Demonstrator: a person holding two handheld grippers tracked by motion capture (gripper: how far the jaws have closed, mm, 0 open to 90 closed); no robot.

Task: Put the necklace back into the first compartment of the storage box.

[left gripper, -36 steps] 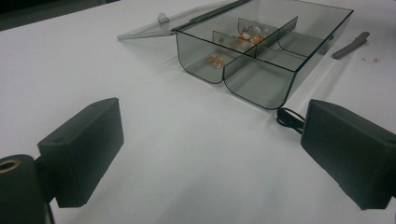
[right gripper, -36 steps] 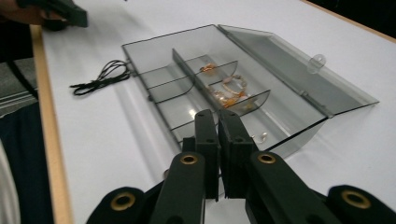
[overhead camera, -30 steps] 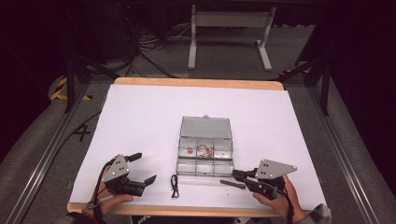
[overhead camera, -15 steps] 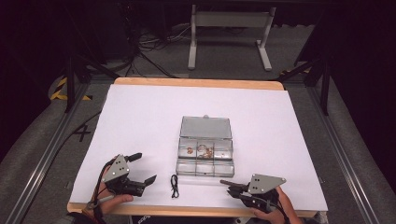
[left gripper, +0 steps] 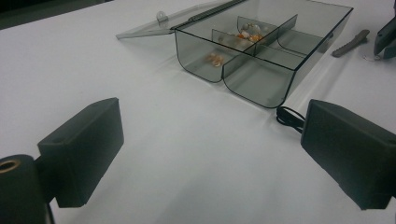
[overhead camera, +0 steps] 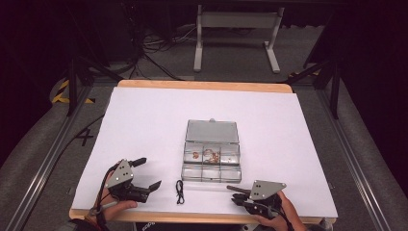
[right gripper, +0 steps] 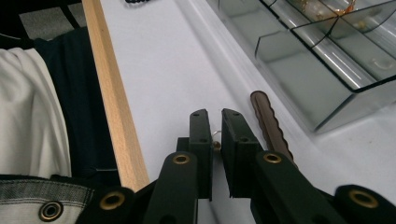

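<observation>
Now right tongs [right gripper: 215,135] pinch a small ring [right gripper: 216,136] beside the clear box [right gripper: 327,70]

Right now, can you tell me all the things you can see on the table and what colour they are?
table: one, white top with a wooden edge, in the middle of the room.
clear box: one, see-through grey plastic with compartments, lid open, middle of the table.
small trinkets: a few, orange and pale, in the box's back compartments.
black cord: one, black, near the front edge, left of the box.
brown clip: one, dark brown, wavy-edged, lying beside the box's near right corner.
small ring: one, silvery, between the right jaws.
left hand-held gripper: one, black, front left, jaws wide apart.
right hand-held gripper: one, black, front right, jaws nearly together.
</observation>
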